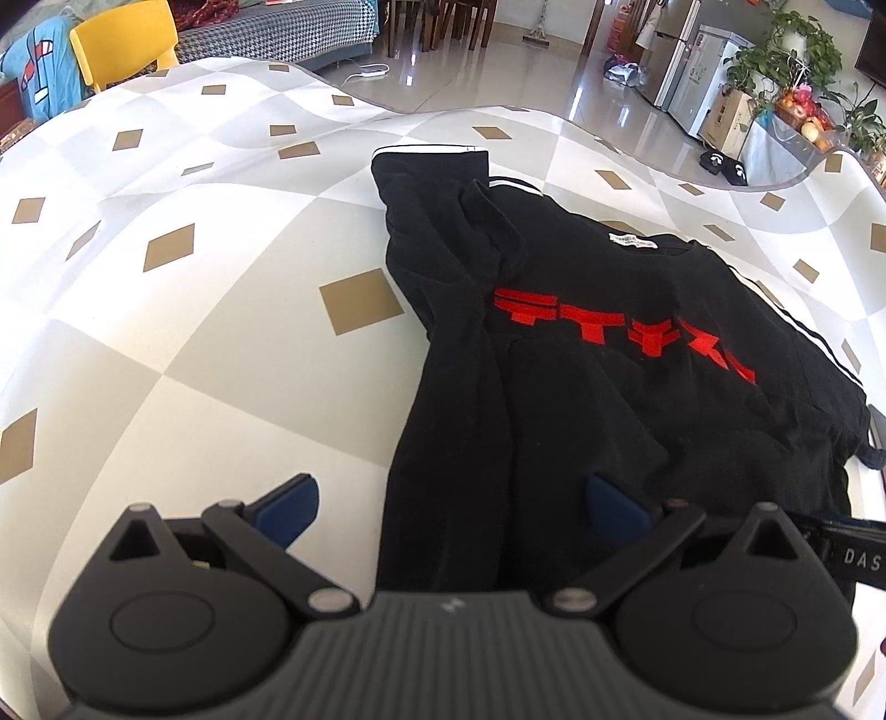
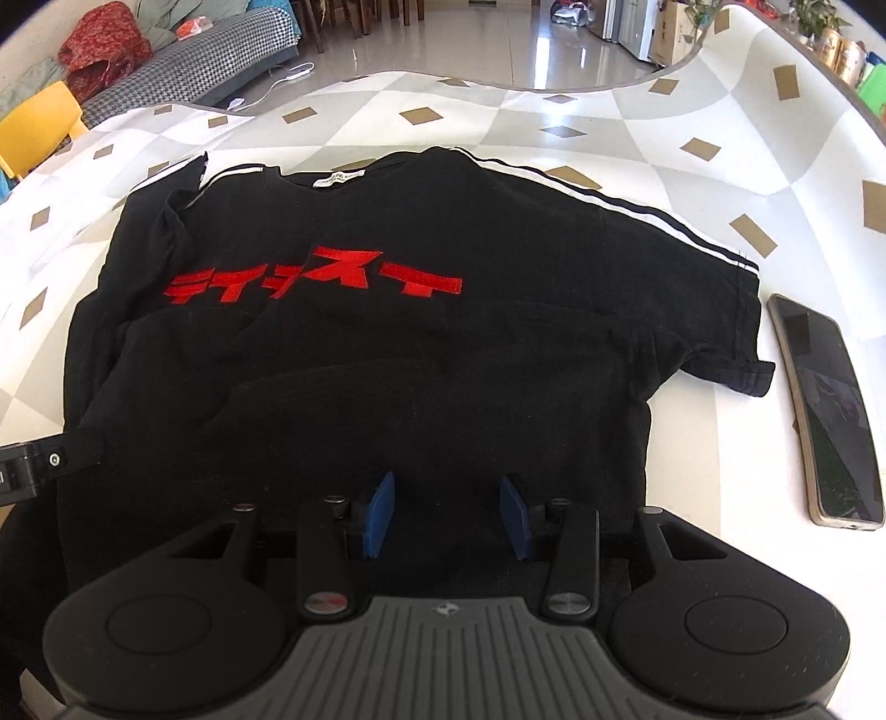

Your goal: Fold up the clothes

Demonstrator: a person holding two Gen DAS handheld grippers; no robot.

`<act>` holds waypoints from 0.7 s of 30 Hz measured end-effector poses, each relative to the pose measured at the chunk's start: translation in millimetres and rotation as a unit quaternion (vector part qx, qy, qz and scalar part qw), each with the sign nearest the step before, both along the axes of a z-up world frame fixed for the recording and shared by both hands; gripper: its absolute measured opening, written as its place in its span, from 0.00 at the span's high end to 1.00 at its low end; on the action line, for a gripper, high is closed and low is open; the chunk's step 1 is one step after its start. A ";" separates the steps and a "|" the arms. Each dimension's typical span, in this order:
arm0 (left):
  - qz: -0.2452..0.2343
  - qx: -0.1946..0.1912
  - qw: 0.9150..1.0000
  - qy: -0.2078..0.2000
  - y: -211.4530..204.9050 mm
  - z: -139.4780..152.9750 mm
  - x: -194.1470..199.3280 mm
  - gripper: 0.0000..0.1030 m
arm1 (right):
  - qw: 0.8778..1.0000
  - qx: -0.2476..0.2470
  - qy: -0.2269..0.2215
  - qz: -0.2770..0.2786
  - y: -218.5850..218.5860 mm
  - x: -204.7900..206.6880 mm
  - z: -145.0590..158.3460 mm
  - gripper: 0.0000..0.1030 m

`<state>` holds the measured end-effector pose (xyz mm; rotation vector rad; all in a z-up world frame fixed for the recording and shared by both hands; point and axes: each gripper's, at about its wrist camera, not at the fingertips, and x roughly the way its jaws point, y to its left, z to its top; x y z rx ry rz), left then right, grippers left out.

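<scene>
A black T-shirt (image 1: 609,387) with red lettering (image 2: 315,279) lies face up on the table, collar away from me. Its left sleeve (image 1: 432,183) is bunched and partly turned in. The right sleeve (image 2: 714,310), with white stripes, lies spread out flat. My left gripper (image 1: 454,509) stands wide open over the shirt's lower left edge: one blue pad is over the tablecloth, the other over the fabric. My right gripper (image 2: 447,515) hangs over the shirt's lower part, jaws apart, with only flat fabric beneath the gap. Neither one pinches cloth.
The table wears a grey and white chequered cloth (image 1: 194,332) with tan diamonds. A dark phone (image 2: 825,410) lies just right of the right sleeve. A yellow chair (image 1: 124,41) stands past the far left edge; the tiled floor lies beyond.
</scene>
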<state>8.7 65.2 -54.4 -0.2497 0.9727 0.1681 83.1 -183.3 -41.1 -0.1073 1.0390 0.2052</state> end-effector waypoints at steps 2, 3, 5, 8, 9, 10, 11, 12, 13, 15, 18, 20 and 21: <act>0.002 0.003 1.000 0.005 0.9 -4.1 0.0 0.00 | 1.000 -0.006 -0.001 0.005 1.5 -0.5 -0.7 0.57; 0.002 0.004 1.000 0.006 1.2 -5.9 0.0 0.01 | 1.000 -0.011 -0.003 0.009 2.6 -0.9 -1.0 0.56; 0.001 0.009 1.000 0.009 0.8 -9.0 0.2 0.04 | 1.000 -0.016 -0.006 0.013 3.5 -1.5 -1.1 0.55; 0.002 0.007 1.000 0.012 1.4 -11.6 -0.3 0.06 | 1.000 -0.018 -0.008 0.016 3.4 -2.1 -1.3 0.54; 0.004 0.006 1.000 0.011 1.9 -11.9 -0.7 0.06 | 1.000 -0.017 -0.008 0.016 3.2 -2.2 -1.5 0.54; 0.005 0.005 1.000 0.010 2.4 -11.7 -1.0 0.06 | 1.000 -0.017 -0.009 0.016 3.2 -2.4 -1.6 0.54; 0.007 0.004 1.000 0.009 3.0 -11.3 -1.4 0.06 | 1.000 -0.017 -0.010 0.016 3.5 -2.7 -1.7 0.54; 0.010 0.002 1.000 0.006 4.1 -9.7 -2.2 0.06 | 1.000 -0.017 -0.011 0.016 3.8 -3.0 -1.8 0.54; 0.013 -0.001 1.000 0.000 5.3 -7.4 -2.0 0.06 | 1.000 -0.017 -0.012 0.016 4.1 -3.3 -1.9 0.53; 0.018 -0.013 1.000 -0.014 8.7 -0.7 -1.6 0.06 | 1.000 -0.018 -0.014 0.015 4.7 -3.8 -2.1 0.53; 0.023 -0.014 0.999 -0.026 10.4 6.8 2.5 0.05 | 1.000 -0.019 -0.015 0.014 5.5 -4.3 -2.5 0.52; 0.025 0.000 0.999 -0.023 8.8 8.1 7.7 0.05 | 1.000 -0.018 -0.014 0.014 5.7 -3.9 -2.6 0.51; 0.027 0.005 0.999 -0.020 8.1 8.0 10.6 0.05 | 1.000 -0.018 -0.014 0.013 5.5 -3.9 -2.7 0.51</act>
